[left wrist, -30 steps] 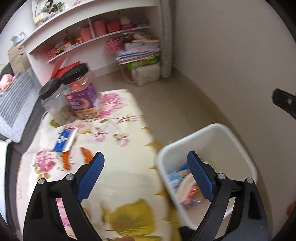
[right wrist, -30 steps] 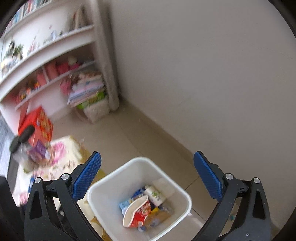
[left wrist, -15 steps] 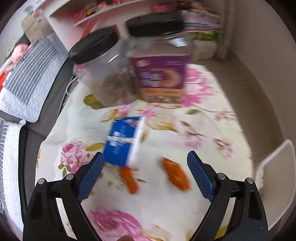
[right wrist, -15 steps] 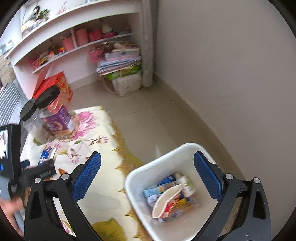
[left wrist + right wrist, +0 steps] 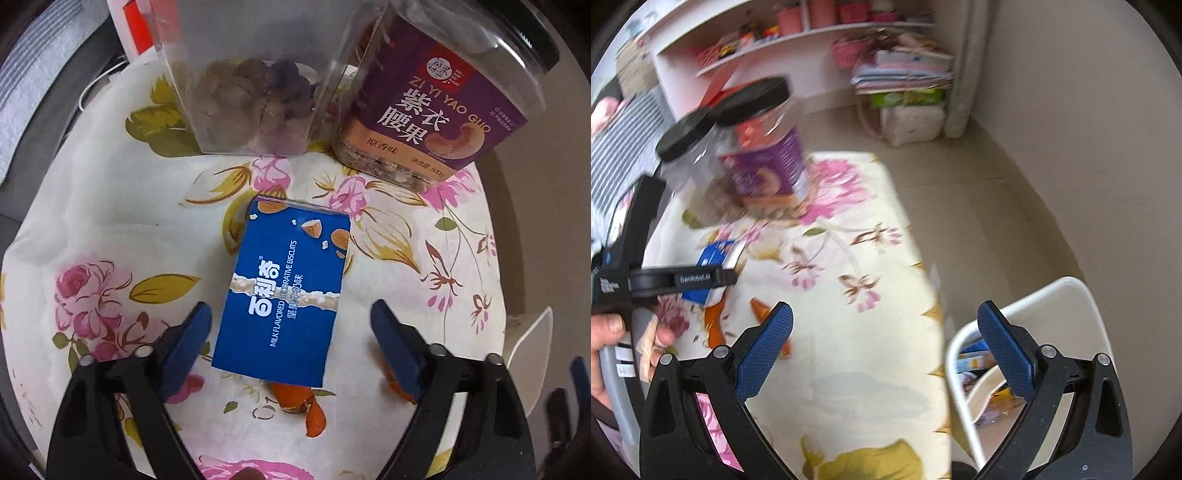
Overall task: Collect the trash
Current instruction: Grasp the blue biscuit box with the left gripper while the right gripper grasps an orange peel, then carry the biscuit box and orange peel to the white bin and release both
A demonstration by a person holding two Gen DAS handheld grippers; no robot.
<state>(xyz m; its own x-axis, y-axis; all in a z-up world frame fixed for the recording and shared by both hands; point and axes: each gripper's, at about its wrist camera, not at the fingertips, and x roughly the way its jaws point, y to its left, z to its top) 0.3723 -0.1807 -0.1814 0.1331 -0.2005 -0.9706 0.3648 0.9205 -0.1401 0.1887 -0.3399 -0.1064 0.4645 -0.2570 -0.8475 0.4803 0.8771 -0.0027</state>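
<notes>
left gripper (image 5: 291, 343), pointing steeply down over the flat blue cardboard biscuit box (image 5: 284, 295) that lies on the flower-printed cloth of the desk (image 5: 110, 221); the jaws have just been closing and stand part open, astride the near end of the box, one blue pad close beside its left edge, the other apart from its right edge, neither pressing on it; the long axis of the box runs away from the jaws, roughly along their pointing line, so the narrow width sits across the gap; scraps of orange peel (image 5: 299, 402) lie just below the box's near end; right gripper (image 5: 886, 350) has its jaws wide apart and empty, over the desk edge beside the white plastic bin (image 5: 1082, 295), well apart from the box; the left hand is judged the nearer.
</notes>
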